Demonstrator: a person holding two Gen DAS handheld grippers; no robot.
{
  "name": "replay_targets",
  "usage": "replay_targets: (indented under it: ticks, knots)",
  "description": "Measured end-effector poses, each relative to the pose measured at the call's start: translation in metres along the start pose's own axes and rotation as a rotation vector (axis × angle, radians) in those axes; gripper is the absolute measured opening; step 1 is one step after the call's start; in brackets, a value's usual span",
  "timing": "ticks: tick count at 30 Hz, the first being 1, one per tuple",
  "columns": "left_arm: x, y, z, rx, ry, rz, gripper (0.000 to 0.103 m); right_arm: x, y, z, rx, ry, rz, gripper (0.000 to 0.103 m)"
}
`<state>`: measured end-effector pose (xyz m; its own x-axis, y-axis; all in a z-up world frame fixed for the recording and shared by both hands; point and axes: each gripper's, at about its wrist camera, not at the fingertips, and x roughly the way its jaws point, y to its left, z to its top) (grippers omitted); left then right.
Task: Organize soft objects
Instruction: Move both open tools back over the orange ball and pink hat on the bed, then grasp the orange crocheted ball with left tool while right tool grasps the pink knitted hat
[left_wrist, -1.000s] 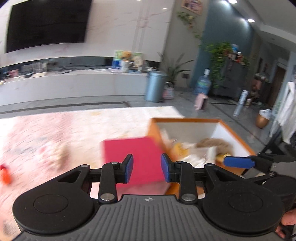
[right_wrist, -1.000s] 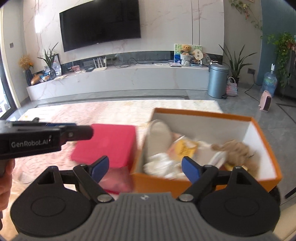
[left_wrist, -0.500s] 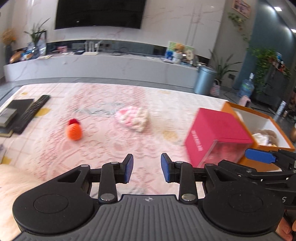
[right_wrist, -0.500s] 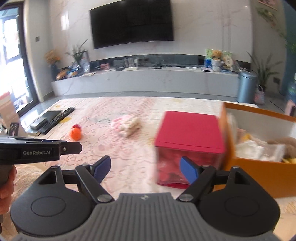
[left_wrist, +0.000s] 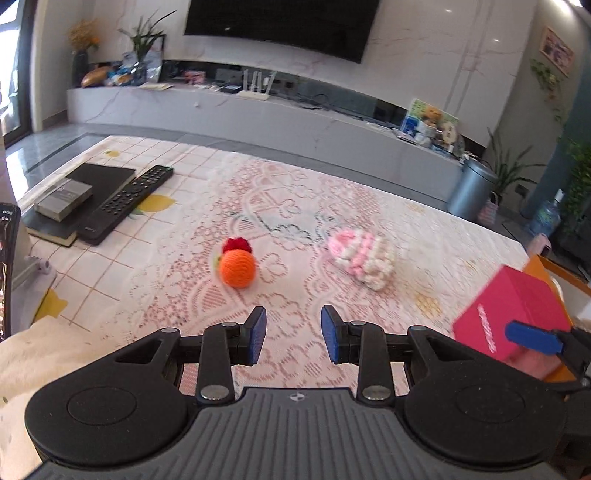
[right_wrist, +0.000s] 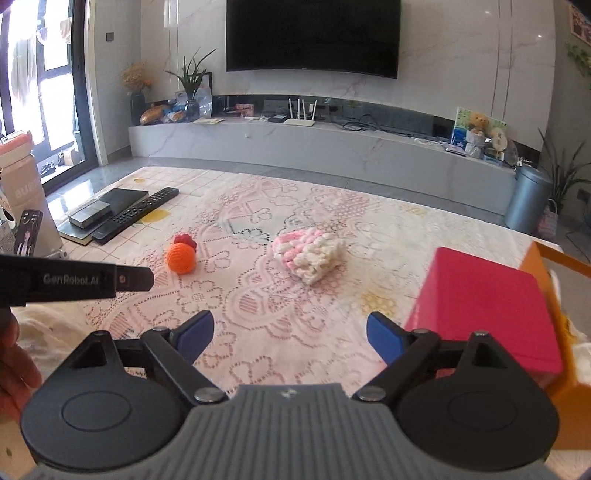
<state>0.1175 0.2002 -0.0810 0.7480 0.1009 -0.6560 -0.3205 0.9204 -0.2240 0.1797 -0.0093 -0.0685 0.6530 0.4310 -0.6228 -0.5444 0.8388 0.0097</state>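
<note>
An orange crocheted ball with a red top and a pink-and-white fluffy knitted piece lie on the pink lace tablecloth. My left gripper is open and empty, hovering over the cloth short of both toys. My right gripper is wide open and empty, just right of the left one, facing the knitted piece. An orange storage box stands at the right edge, mostly out of view.
A red box stands beside the orange box at the right. A black remote, a small grey box and a dark book lie at the far left. A cream cloth lies at the near left.
Both grippers have swung left, away from the orange box and red box, and now face the ball and the knitted piece. Both stay open and empty.
</note>
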Motion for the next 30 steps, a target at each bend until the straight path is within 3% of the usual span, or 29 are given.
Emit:
replay_targets:
  ticks: [4, 6, 11, 24, 27, 30]
  knots:
    - [0.021, 0.020, 0.015, -0.094, 0.020, 0.039, 0.037, 0.023, 0.004, 0.013, -0.003, 0.005, 0.016, 0.090]
    - [0.030, 0.026, 0.019, -0.109, 0.010, 0.034, 0.037, 0.033, 0.006, 0.018, -0.017, 0.000, -0.004, 0.096]
    - [0.054, 0.033, 0.027, -0.119, -0.010, 0.044, 0.045, 0.064, 0.002, 0.030, -0.001, 0.016, -0.035, 0.096]
    - [0.114, 0.026, 0.029, -0.055, 0.032, 0.143, 0.049, 0.138, -0.016, 0.046, 0.039, 0.029, -0.061, 0.096]
    - [0.118, 0.021, 0.025, 0.003, 0.019, 0.193, 0.040, 0.152, -0.018, 0.049, 0.044, 0.030, -0.061, 0.096]
    - [0.119, 0.017, 0.024, 0.038, -0.003, 0.211, 0.038, 0.165, -0.017, 0.051, 0.027, 0.028, -0.058, 0.096]
